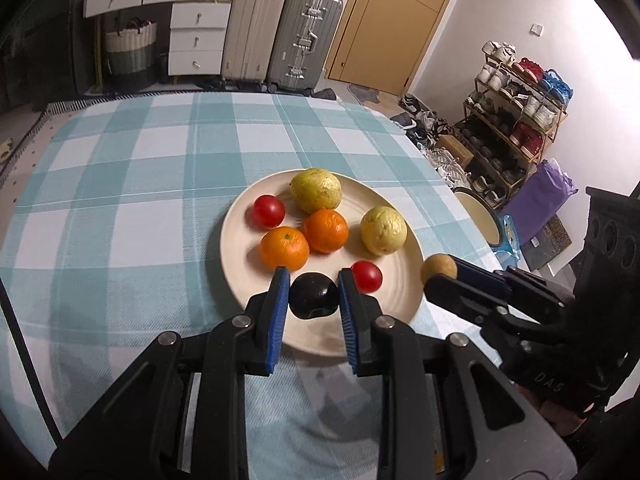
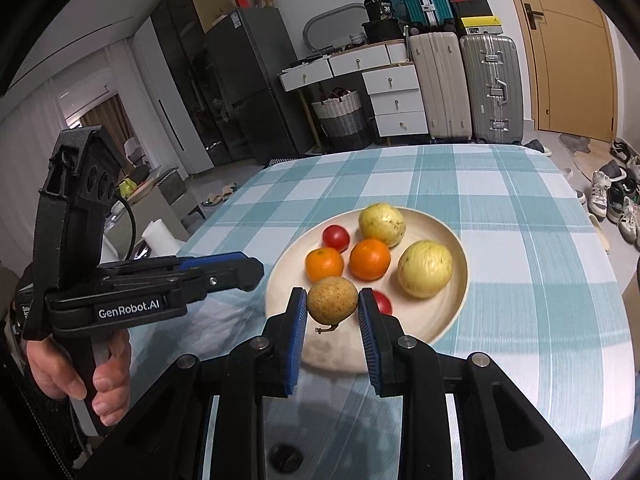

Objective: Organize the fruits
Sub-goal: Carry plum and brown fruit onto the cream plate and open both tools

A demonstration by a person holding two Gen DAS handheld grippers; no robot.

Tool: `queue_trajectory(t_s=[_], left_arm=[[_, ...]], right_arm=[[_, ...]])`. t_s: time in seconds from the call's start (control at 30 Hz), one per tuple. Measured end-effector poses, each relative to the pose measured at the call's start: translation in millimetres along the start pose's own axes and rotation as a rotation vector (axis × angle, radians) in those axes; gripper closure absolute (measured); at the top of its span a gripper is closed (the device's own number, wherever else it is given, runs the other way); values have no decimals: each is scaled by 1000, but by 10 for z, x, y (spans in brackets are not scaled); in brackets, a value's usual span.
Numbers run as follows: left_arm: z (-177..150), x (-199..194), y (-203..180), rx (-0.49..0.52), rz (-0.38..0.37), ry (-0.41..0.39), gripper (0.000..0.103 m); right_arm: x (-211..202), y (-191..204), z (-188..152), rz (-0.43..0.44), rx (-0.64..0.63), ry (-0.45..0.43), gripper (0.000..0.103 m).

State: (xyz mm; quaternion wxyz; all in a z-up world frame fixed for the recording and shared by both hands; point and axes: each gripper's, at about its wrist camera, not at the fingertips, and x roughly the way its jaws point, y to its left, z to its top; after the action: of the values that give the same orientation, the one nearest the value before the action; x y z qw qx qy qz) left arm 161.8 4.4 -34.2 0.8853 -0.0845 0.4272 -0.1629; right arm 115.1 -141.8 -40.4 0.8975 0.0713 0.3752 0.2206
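A cream plate (image 1: pixel 240 240) on the checked tablecloth holds two yellow guavas (image 1: pixel 316 190), two oranges (image 1: pixel 285 249) and two red tomatoes (image 1: pixel 268 211). My left gripper (image 1: pixel 313 295) is shut on a dark plum (image 1: pixel 313 295), held over the plate's near edge. My right gripper (image 2: pixel 333 302) is shut on a brown longan-like fruit (image 2: pixel 332 300) with a short stem, held above the plate (image 2: pixel 456 312). The right gripper also shows in the left wrist view (image 1: pixel 440 270), at the plate's right rim, still holding the brown fruit. The left gripper shows at the left of the right wrist view (image 2: pixel 256 272).
The blue and white checked tablecloth (image 1: pixel 120 200) covers the table around the plate. Suitcases (image 1: pixel 304 36), white drawers (image 1: pixel 196 36) and a door stand behind. A shoe rack (image 1: pixel 516 120) is off the table's right side.
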Motion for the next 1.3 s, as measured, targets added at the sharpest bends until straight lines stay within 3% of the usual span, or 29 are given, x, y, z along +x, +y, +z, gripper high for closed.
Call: queue_trajectory(t_s=[0.53, 0.67, 1.1, 1.13, 1.2, 1.27, 1.3], left_arm=[[264, 686, -27, -11, -73, 78, 81], [302, 741, 18, -40, -119, 85, 81], [379, 801, 42, -79, -155, 86, 81], [390, 784, 51, -87, -160, 80, 80], [404, 735, 65, -94, -177, 58, 80], [412, 659, 60, -93, -184, 36, 79], [414, 618, 55, -88, -185, 29, 77]], right_arm=[[440, -242, 164, -30, -5, 40, 76], [486, -249, 168, -36, -13, 48, 76], [569, -203, 147, -64, -43, 55, 76], [567, -207, 148, -68, -43, 53, 73], [547, -226, 145, -68, -31, 45, 59], [484, -235, 137, -56, -10, 24, 38], [453, -231, 140, -57, -9, 13, 37]])
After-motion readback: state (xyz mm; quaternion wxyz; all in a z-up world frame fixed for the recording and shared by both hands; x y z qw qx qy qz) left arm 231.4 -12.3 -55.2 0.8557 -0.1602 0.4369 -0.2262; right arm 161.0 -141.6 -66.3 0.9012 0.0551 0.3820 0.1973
